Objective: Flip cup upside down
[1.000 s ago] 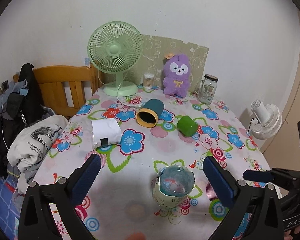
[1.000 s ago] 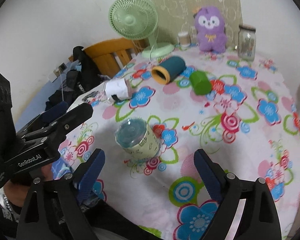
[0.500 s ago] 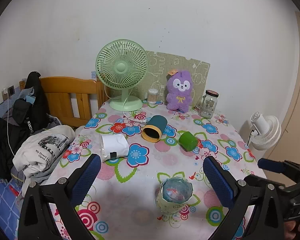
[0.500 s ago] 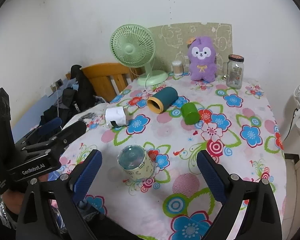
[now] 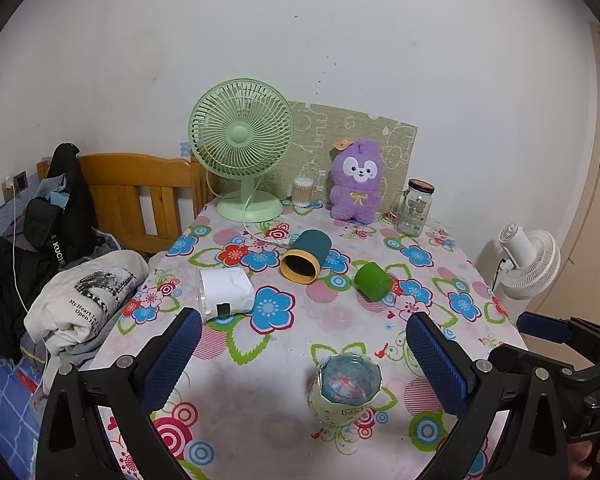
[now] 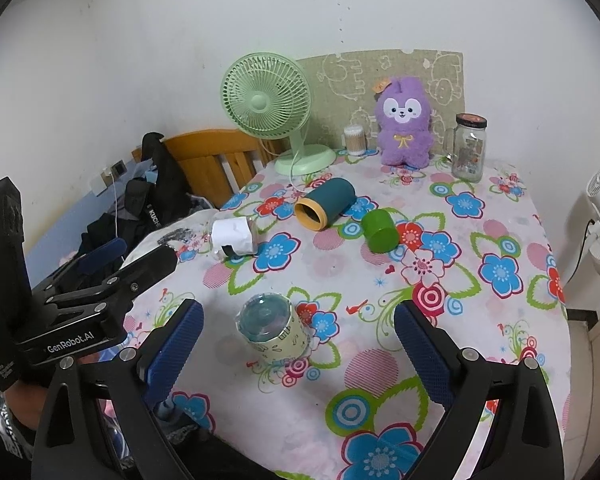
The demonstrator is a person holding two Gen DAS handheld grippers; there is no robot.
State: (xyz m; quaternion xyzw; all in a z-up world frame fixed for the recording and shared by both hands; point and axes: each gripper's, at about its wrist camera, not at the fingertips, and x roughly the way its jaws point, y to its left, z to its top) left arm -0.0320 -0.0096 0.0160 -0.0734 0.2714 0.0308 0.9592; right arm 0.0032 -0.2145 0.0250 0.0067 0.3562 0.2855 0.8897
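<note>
A clear cup with a pale green printed sleeve (image 5: 346, 394) stands on its rim, base up, near the front of the flowered table (image 5: 340, 320); it also shows in the right wrist view (image 6: 272, 330). My left gripper (image 5: 304, 364) is open and empty, back from the cup. My right gripper (image 6: 296, 346) is open and empty, above and behind the cup. A dark teal cup with a yellow rim (image 5: 305, 255), a green cup (image 5: 372, 281) and a clear cup wrapped in white paper (image 5: 225, 290) lie on their sides farther back.
A green fan (image 5: 242, 148), a purple plush (image 5: 356, 184), a glass jar (image 5: 415, 207) and a cotton swab tub (image 5: 303, 191) stand at the back. A wooden bed frame with clothes (image 5: 80, 264) is left; a white fan (image 5: 526, 258) right.
Both grippers have pulled back and risen from the upside-down cup, so the table looks smaller and farther. The cup has stayed where it stands.
</note>
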